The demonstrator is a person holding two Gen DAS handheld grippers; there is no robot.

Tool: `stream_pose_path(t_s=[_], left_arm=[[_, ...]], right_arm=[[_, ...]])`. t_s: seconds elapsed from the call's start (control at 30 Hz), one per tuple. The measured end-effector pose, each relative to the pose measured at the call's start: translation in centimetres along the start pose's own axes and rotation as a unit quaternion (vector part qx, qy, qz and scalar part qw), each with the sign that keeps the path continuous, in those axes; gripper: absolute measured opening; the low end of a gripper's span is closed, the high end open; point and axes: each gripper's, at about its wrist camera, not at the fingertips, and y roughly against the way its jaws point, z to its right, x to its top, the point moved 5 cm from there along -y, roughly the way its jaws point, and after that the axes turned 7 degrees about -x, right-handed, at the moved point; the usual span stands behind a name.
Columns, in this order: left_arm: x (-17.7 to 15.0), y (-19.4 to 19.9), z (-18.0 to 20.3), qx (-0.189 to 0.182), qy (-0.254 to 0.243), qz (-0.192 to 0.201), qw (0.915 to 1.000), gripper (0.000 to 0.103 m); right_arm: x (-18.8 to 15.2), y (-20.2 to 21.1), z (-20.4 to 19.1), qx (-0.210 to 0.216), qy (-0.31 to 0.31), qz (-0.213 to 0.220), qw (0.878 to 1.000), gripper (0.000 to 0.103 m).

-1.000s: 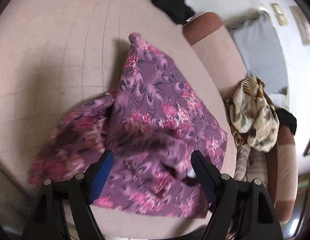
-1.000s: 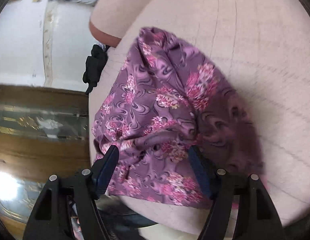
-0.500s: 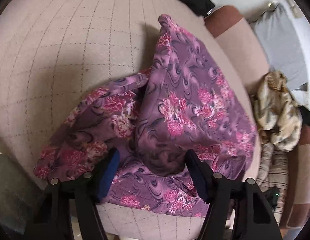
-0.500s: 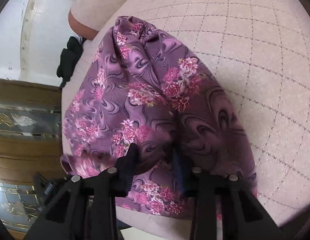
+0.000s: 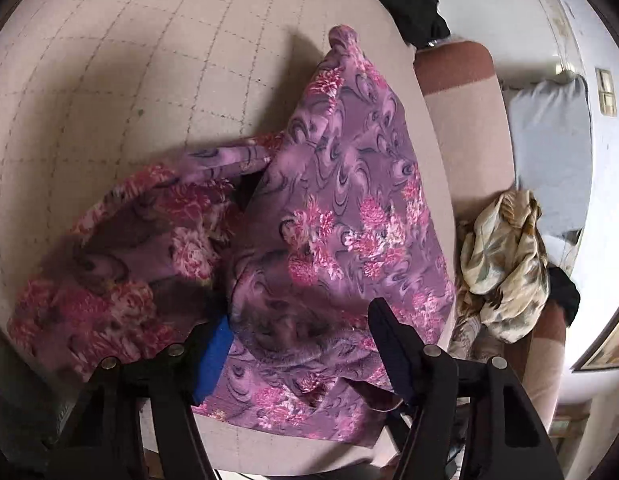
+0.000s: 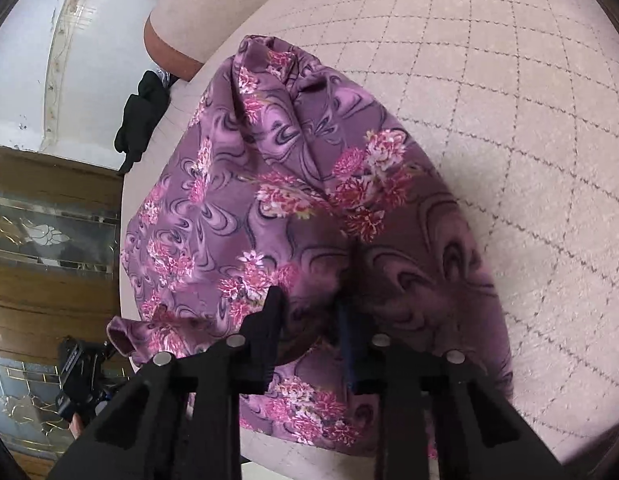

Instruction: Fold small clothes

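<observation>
Bare quilted pale-pink cushion (image 5: 129,80) lies open beyond and beside the crumpled purple floral garment (image 5: 341,184), while a brown-topped padded armrest (image 5: 461,92) and a heaped cream leaf-print cloth (image 5: 505,264) block one side.

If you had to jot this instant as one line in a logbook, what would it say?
right gripper: jaws just closing, pinching purple floral garment | left gripper: open over same cloth | surface: quilted cushion

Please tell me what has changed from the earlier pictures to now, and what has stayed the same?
The right gripper has just been closing its jaws and now pinches a fold of the purple floral garment. The left gripper has narrowed slightly and sunk toward the cloth, jaws open around a raised fold. The garment remains on the quilted cushion; the beige cloth is unmoved.
</observation>
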Motion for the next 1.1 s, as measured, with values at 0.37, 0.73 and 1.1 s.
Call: stream_pose_path(t_s=[0.37, 0.73, 1.1], left_arm=[[-2.1, 0.5, -1.6, 0.106, -0.099, 0.006, 0.9894, 0.009], [-2.4, 2.9, -0.1, 0.135, -0.231, 0.033, 0.9630, 0.008], [-4.0, 5.0, -0.3, 0.143, -0.247, 0.016, 0.9585, 0.045]], right_arm=[[-1.1, 1.4, 1.2, -0.045, 0.041, 0.010, 0.998, 0.009], [-3.4, 7.0, 1.3, -0.058, 0.074, 0.047, 0.994, 0.007], [-3.7, 4.6, 2.2, -0.153, 0.103, 0.047, 0.982, 0.046]])
